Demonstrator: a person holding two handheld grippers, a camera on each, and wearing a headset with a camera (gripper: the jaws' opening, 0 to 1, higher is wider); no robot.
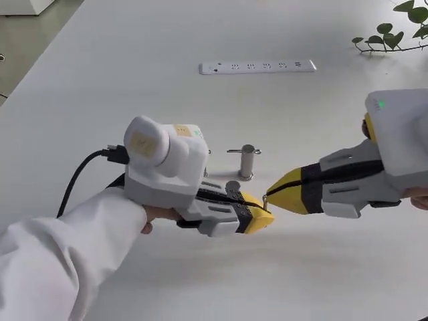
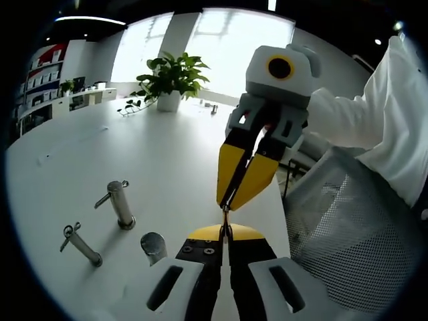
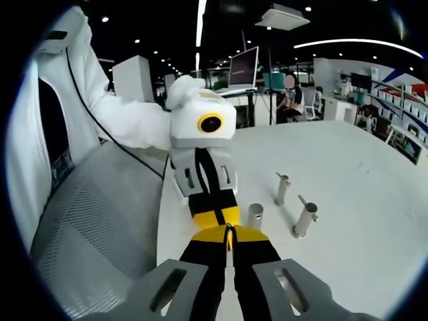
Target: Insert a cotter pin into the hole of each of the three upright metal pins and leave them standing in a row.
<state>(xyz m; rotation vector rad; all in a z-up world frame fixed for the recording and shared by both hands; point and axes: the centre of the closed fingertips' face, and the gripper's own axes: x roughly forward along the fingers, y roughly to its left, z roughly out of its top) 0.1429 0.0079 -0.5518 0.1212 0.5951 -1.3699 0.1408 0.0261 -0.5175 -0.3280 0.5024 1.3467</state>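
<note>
Two upright metal pins [image 2: 121,204] [image 2: 84,245] on the white table each carry a cotter pin; a third pin [image 2: 154,247] stands bare beside them. In the head view one pinned pin [image 1: 247,162] stands clear and the bare pin's top [image 1: 233,186] peeks over my left gripper [image 1: 266,215]. My right gripper [image 1: 267,196] meets it tip to tip just in front of the pins. A thin cotter pin [image 2: 225,219] runs between the two tips, and both pairs of jaws are closed on it. The bare pin [image 3: 255,216] stands just right of the tips in the right gripper view.
A white power strip [image 1: 257,66] lies at the back of the table, with plant leaves [image 1: 401,33] at the back right. A black cable [image 1: 77,177] trails from the left gripper. A mesh chair [image 2: 348,221] stands beyond the table edge.
</note>
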